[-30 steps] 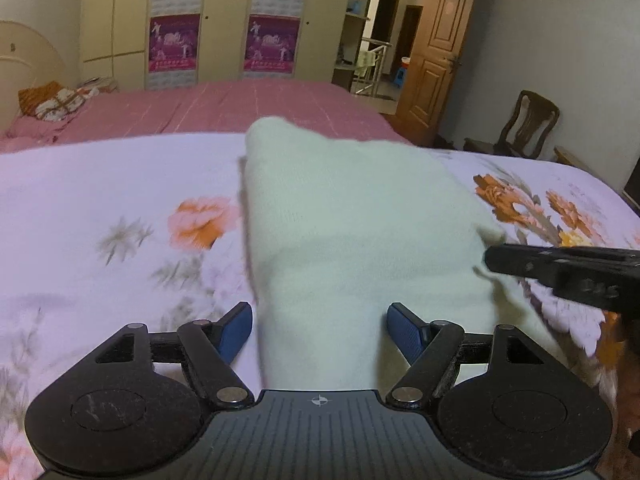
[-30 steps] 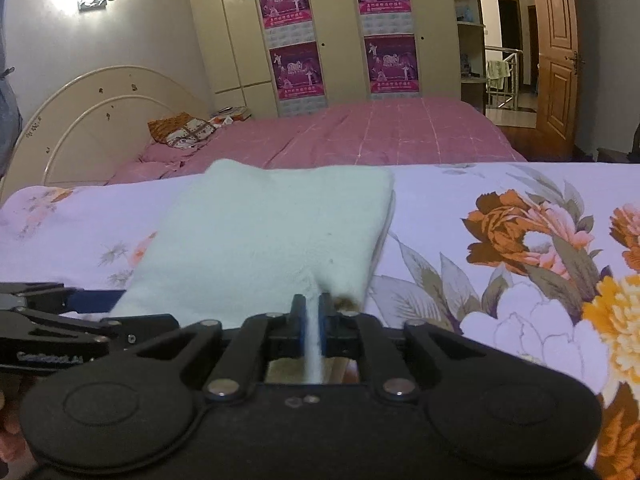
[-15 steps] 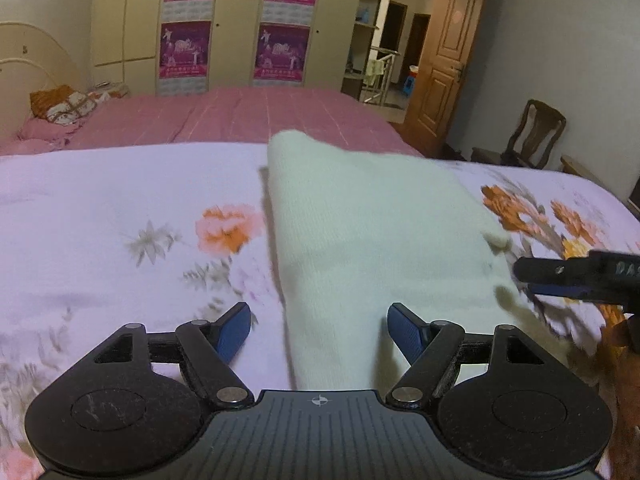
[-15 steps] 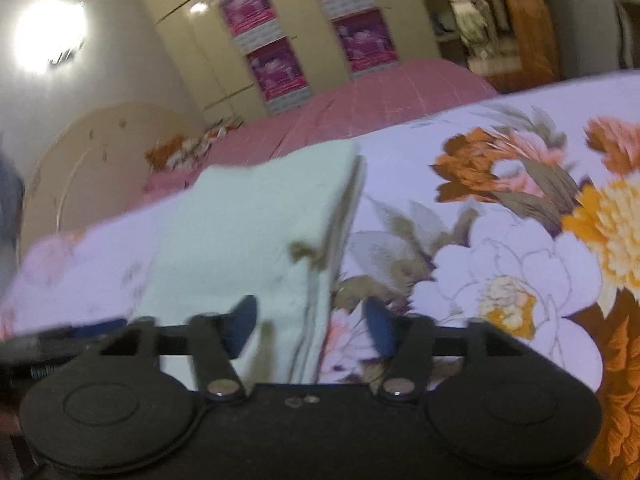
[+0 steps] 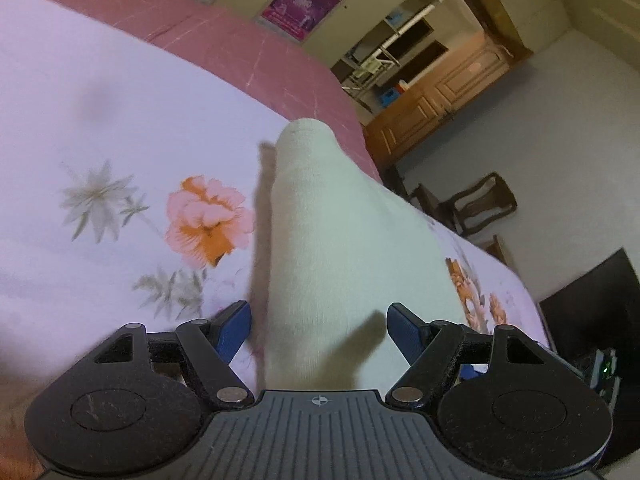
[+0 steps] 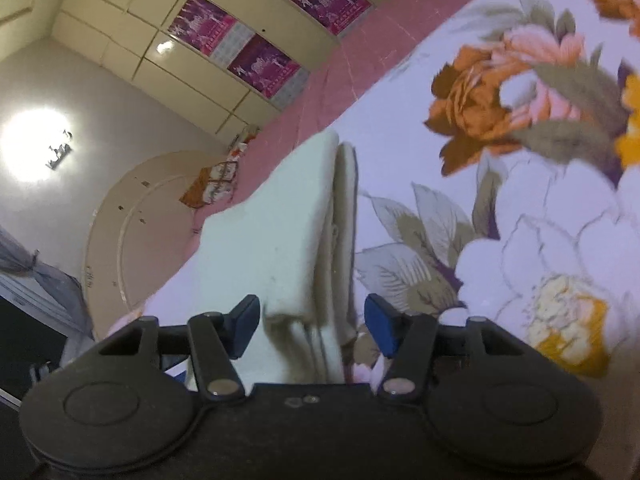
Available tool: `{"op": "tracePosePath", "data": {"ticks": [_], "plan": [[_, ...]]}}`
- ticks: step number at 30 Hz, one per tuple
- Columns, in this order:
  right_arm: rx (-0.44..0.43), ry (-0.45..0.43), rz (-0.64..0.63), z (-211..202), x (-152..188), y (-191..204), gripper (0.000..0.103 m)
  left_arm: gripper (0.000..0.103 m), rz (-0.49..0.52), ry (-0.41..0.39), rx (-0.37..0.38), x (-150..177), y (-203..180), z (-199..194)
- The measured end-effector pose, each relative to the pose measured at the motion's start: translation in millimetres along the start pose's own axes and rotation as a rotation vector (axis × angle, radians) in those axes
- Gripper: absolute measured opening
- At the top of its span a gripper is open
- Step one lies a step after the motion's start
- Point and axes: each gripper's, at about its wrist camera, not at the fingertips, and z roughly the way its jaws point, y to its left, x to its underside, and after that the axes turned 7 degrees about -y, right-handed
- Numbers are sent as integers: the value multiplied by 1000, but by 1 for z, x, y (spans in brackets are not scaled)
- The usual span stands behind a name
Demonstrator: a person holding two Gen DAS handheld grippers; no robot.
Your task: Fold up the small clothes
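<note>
Two tools framed one folded cream garment [image 5: 340,240] that lay on the floral bedsheet [image 5: 120,120] of the bed. In the left wrist view the left tool [image 5: 318,326] stood wide, its blue pads [image 5: 236,330] on either side of the garment's near end and clear of the cloth. The garment ran away from the tool as a long folded strip toward the pink bedspread [image 5: 240,40] beyond.

In the right wrist view the right tool [image 6: 310,322] was parted at a moderate width; its jaws had just been closing a little, with the garment's stacked right edge [image 6: 332,240] between them, and the pads did not press on the cloth. Several layers showed along that edge. The bedsheet's large orange and white flowers [image 6: 500,100] lay just beside the garment on the right.

Both views were strongly tilted. A cream wardrobe with purple posters [image 6: 260,64] stood behind the bed, and a wooden chair [image 5: 472,204] and a door [image 5: 440,96] showed past the bed's far corner.
</note>
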Motion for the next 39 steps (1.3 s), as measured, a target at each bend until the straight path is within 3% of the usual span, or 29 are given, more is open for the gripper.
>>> {"op": "tracePosePath", "data": {"ticks": [4,5,12,15,27,39], "plan": [[18,12,-47,9,3,10,44,74,71,7,-28,-2,-13,14],[27,13,-70,11,3,14,43,65,112,8,-53,-1,-20,18],[127,-5,-278,18,10,46,32,40,348,-29,-196,0,-67,22],[169,-24,-378,14,17,63,28,35,421,-56,-228,2,-86,16],[161,-110,-474,-26,28,95,27,32,507,-112,-178,-4,-131,-26],[153,-141,-518,-51,39,128,27,32,508,-132,-158,2,-132,-79]]}}
